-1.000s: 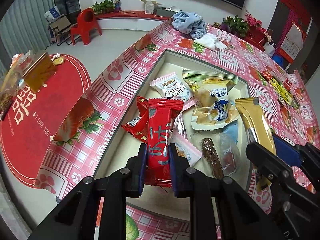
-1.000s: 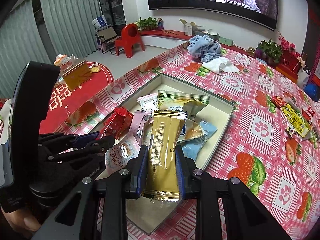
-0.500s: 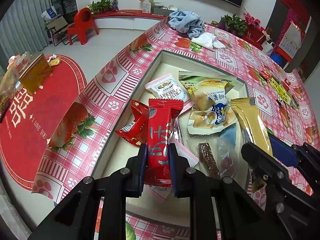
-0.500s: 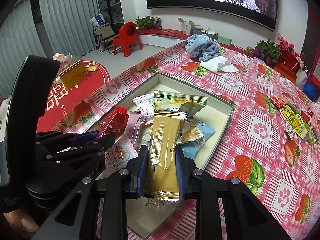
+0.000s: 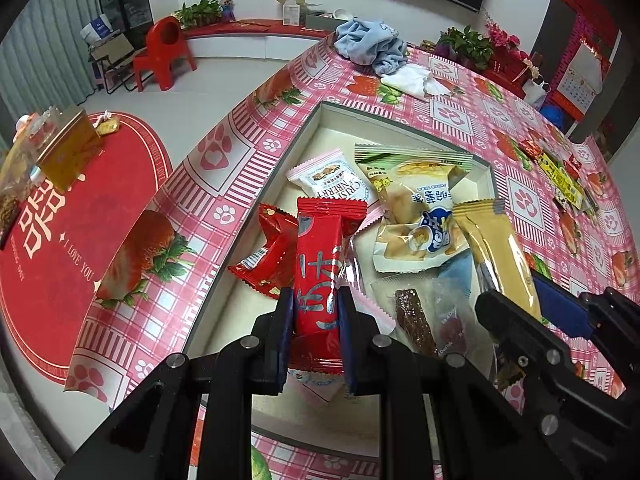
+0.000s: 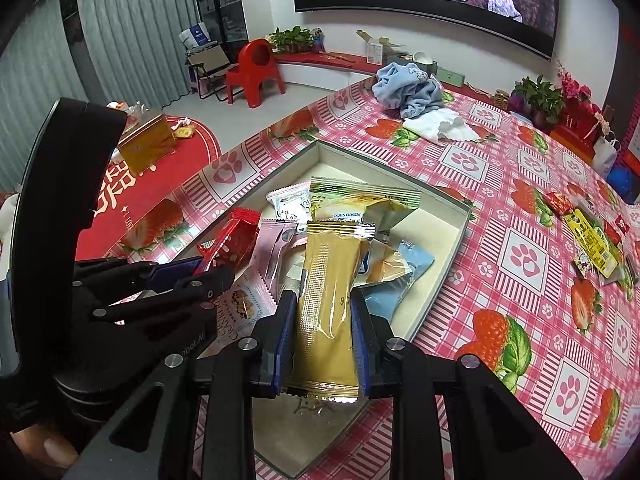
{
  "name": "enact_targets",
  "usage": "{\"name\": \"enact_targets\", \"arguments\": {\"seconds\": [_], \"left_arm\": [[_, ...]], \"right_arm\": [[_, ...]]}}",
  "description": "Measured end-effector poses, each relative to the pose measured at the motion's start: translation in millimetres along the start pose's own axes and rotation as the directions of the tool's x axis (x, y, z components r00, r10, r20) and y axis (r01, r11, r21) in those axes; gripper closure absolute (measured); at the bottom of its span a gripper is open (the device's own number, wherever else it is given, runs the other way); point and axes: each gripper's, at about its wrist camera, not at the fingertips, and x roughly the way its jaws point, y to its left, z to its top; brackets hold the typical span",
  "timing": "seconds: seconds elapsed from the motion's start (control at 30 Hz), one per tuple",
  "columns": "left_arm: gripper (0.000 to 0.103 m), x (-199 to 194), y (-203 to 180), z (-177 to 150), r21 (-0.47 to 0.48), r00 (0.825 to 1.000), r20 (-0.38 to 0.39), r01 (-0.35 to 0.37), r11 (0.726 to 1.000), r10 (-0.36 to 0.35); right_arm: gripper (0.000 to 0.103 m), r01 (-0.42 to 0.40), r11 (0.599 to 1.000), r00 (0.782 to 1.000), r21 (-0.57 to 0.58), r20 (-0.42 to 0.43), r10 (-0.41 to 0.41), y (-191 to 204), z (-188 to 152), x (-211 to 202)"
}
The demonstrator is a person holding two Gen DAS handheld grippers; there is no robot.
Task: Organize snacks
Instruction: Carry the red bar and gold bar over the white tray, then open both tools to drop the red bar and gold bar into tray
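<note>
Left wrist view — nothing had shifted: left gripper (image 5: pixel 314 326) still clamped the red packet (image 5: pixel 320 268), right gripper (image 6: pixel 322 336) the gold packet (image 6: pixel 330 300), both unreleased over the tray (image 6: pixel 448 240).

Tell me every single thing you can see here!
box: one, cream inside, on the table
red snack: one, in the left grip
gold snack: one, in the right grip
snack packets in box: several, pink, green, blue, red
loose snacks: several, yellow and red, far right of table
tablecloth: one, pink checks, strawberries
cloths: two, blue and white, far end
chair: one, red, on floor
rug: one, red
left hand-held gripper: black, shut
right hand-held gripper: black, shut
</note>
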Motion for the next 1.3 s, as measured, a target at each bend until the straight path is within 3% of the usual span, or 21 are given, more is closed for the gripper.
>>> {"name": "enact_targets", "arguments": {"seconds": [1.03, 1.13, 1.2, 1.23, 1.27, 1.3], "left_arm": [[0.079, -8, -5, 8, 0.015, 1.000, 0.020, 0.005, 1.000, -0.006], [0.060, -10, -7, 9, 0.026, 0.999, 0.032, -0.009, 1.000, 0.009], [0.041, -13, -7, 9, 0.029, 0.999, 0.046, -0.013, 1.000, 0.011], [0.038, -14, -7, 10, 0.028, 0.999, 0.051, -0.010, 1.000, 0.009], [0.036, -15, -6, 10, 0.026, 0.998, 0.055, -0.018, 1.000, 0.016], [0.034, -15, -5, 10, 0.019, 0.998, 0.054, -0.032, 0.999, 0.031]], "right_arm": [[0.075, -0.005, 1.000, 1.000, -0.005, 0.008, 0.005, -4, 14, 1], [0.075, 0.008, 1.000, 1.000, 0.003, 0.030, -0.008, -6, 16, -3], [0.075, 0.011, 1.000, 1.000, 0.017, 0.026, -0.011, -10, 15, -3], [0.074, 0.005, 1.000, 1.000, 0.030, 0.025, -0.006, -13, 15, -4], [0.070, 0.004, 0.999, 1.000, 0.040, 0.027, -0.006, -16, 13, -5], [0.054, 0.010, 0.999, 1.000, 0.048, 0.029, -0.012, -19, 12, -6]]}}
